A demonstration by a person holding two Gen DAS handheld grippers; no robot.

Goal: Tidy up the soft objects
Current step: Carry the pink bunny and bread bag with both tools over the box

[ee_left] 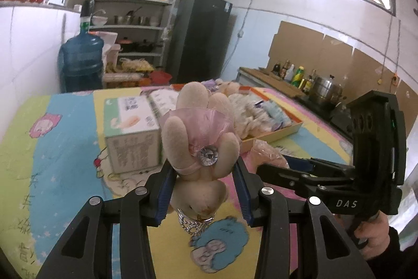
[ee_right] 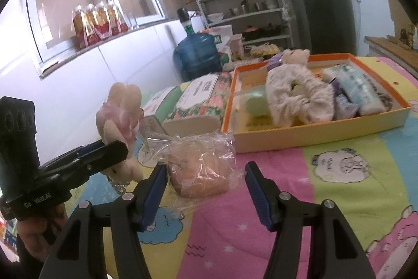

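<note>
Above the patterned tablecloth (ee_right: 261, 226), a plush bunny (ee_left: 201, 145) in a pink dress is gripped upside down between the pads of the left gripper (ee_left: 203, 190). Just beside it, the right gripper (ee_right: 206, 190) is held with jaws apart and empty, near a plastic-wrapped bun (ee_right: 201, 171) lying before the orange tray (ee_right: 313, 132) of soft items.

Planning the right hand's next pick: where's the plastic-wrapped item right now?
In the right wrist view the plastic-wrapped item lies on the colourful cloth, just ahead of the right gripper, in front of the orange tray.
</note>
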